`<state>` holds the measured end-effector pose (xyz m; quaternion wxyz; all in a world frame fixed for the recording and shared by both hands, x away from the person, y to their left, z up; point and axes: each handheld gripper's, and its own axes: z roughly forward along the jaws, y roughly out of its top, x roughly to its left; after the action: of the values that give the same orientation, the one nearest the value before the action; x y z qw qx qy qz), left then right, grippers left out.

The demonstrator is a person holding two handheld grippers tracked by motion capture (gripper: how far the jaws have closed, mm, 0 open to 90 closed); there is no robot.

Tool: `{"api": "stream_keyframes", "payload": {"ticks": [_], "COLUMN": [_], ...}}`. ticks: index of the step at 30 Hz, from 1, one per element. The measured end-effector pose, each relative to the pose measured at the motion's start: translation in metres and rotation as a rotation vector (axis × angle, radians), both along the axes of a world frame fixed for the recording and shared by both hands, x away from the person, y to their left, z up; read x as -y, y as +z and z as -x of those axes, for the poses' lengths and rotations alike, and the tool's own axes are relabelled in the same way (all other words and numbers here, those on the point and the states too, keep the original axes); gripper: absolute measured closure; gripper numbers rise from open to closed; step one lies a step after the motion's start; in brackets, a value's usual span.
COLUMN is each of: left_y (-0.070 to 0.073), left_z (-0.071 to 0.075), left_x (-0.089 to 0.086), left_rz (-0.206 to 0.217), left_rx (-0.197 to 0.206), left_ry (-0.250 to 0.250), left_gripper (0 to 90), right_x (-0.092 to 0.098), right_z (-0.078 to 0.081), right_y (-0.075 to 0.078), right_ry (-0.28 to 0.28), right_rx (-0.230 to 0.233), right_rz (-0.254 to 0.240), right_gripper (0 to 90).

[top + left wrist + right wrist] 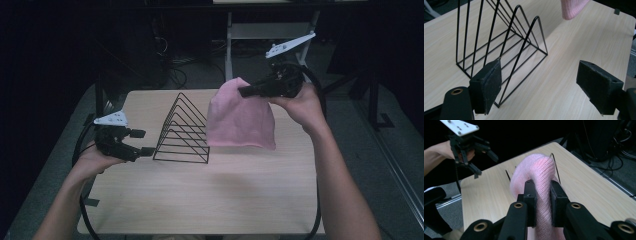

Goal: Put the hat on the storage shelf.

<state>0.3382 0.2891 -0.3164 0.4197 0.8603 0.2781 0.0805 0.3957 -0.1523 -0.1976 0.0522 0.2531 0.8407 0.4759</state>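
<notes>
The right gripper (241,91) is clamped on a pink knitted hat (241,117), pinching a fold of the knit near its rounded top and holding it up over the far right part of the wooden table (200,200), so that the hat hangs down broad and loose with its lower edge toward the tabletop; whether that edge touches the wood cannot be told from the high view. In the right gripper view the two black pads press on the pink fabric from both sides, and the hat (537,173) bulges above them in a soft hump. Just to the left of the hat in the high view stands a black wire rack (184,131), a row of triangular wire dividers on a flat wire base, upright on the table; the hat's left side hangs close beside it. The left gripper (145,142) is held low at the left side of the table, pointing toward the near left end of the rack, its jaws wide apart with nothing between them. In the left gripper view the rack (499,45) rises just behind the left-hand pad, and a corner of the hat (572,8) shows at the top edge
</notes>
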Motion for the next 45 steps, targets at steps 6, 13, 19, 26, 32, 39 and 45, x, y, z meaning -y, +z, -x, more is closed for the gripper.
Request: {"api": "stream_keyframes", "payload": {"ticks": [6,13,19,26,32,39,45], "left_y": [0.008,0.014,0.018,0.023,0.024,0.024,0.025], "left_z": [-0.004,-0.009,-0.013,-0.019,-0.025,-0.037,-0.046], "left_x": [0.007,0.018,0.021,0.024,0.025,0.025,0.020], "left_rz": [0.018,0.011,0.012,0.025,0.036,0.045,0.065], "left_rx": [0.006,0.011,0.007,-0.007,-0.016,-0.030,-0.087], "left_ry": [-0.023,-0.059,-0.075,-0.096,-0.118,-0.143,-0.149], "left_gripper": [20.3,20.3,20.5,22.6,27.9,38.0,56.6], "right_x": [-0.015,-0.037,-0.051,-0.067,-0.079,-0.102,-0.115], "right_z": [0.001,0.001,-0.001,-0.006,-0.012,-0.022,-0.026], "right_y": [0.012,0.024,0.032,0.040,0.042,0.048,0.052], "right_ry": [0.028,0.068,0.089,0.113,0.131,0.160,0.175], "right_rx": [0.017,0.034,0.041,0.046,0.043,0.053,0.067], "right_rz": [-0.002,-0.010,-0.013,-0.035,-0.041,-0.045,-0.049], "right_gripper": [78.0,78.0,78.0,78.0,78.0,78.1,78.3]}}
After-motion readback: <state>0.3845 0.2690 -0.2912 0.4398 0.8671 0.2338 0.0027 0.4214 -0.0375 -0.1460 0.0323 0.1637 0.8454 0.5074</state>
